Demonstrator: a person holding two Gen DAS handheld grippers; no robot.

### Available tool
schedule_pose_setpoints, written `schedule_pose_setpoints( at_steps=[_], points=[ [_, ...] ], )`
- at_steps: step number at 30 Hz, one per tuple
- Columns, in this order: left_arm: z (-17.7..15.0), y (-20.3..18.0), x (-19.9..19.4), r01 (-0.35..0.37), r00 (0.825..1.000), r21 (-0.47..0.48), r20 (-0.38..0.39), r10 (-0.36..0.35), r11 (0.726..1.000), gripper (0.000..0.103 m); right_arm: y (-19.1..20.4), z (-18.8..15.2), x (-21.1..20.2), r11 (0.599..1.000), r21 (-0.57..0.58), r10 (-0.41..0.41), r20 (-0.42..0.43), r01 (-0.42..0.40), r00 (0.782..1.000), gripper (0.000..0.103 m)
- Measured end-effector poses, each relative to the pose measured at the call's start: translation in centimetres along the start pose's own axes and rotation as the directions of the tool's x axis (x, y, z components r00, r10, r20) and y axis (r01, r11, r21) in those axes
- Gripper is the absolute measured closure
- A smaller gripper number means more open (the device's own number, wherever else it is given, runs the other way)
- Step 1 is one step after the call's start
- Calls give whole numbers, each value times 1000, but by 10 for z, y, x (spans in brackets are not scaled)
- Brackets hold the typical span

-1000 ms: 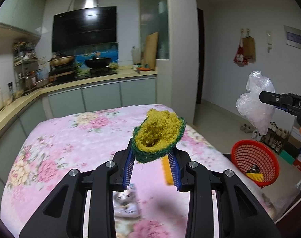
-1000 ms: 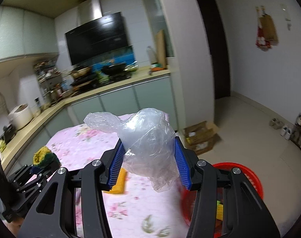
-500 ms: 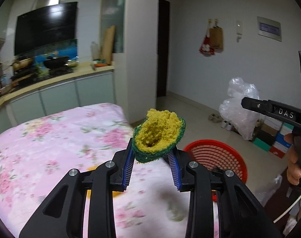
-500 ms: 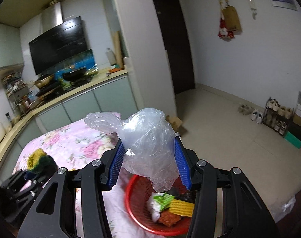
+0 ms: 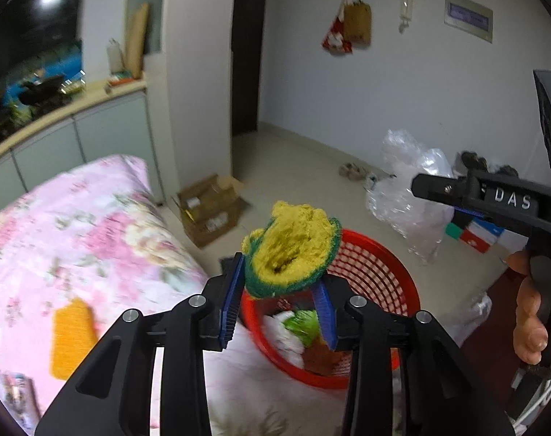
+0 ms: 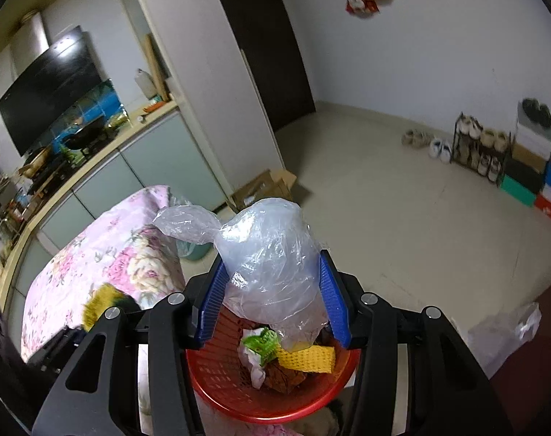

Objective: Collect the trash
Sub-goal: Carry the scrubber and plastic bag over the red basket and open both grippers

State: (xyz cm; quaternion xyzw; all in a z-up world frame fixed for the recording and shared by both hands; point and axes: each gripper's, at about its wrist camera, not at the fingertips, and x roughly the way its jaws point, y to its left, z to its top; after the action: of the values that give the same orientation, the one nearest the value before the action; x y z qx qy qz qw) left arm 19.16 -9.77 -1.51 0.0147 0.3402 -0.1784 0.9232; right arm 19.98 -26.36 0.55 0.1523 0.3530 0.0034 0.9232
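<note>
Here both hands carry their loads toward the red basket [image 5: 377,258], which sits just off the corner of the floral bed [image 5: 75,225] and already holds wrappers and a yellow scrap. That placement seems meant to let trash go straight from the bed's edge into the basket.

The left gripper [image 5: 279,301] has a worn yellow-and-green sponge [image 5: 293,250] between its fingers. Its jaws have just been opening a little: in the left wrist view the sponge leans against the left blue pad, while the right pad stands slightly off its lower edge, so the grip looks loosened rather than firm. The sponge hangs above the basket's near rim, likely about to drop.

The right gripper [image 6: 275,298] is partly closed on a crumpled clear plastic bag [image 6: 271,265], both blue pads pressing its sides. The bag bulges up past the fingertips and its lower end trails directly above the basket's contents, so a release should land it inside.

An orange cloth [image 5: 72,338] lies on the bed near its basket-side edge, not yet collected.
</note>
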Motion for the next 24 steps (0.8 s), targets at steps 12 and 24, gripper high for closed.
schedule_pose_setpoints(
  at_steps=[12,24],
  points=[
    [-11,-24,54,40,991,11,-128,-38,999,42,-22,-7,34,995,100,29,-116,-18,993,35],
    [-8,-3,13,-12,998,-17,-56,11,1000,24,-18,-2,18,994,103,56,-86,-47,995,34]
  ],
)
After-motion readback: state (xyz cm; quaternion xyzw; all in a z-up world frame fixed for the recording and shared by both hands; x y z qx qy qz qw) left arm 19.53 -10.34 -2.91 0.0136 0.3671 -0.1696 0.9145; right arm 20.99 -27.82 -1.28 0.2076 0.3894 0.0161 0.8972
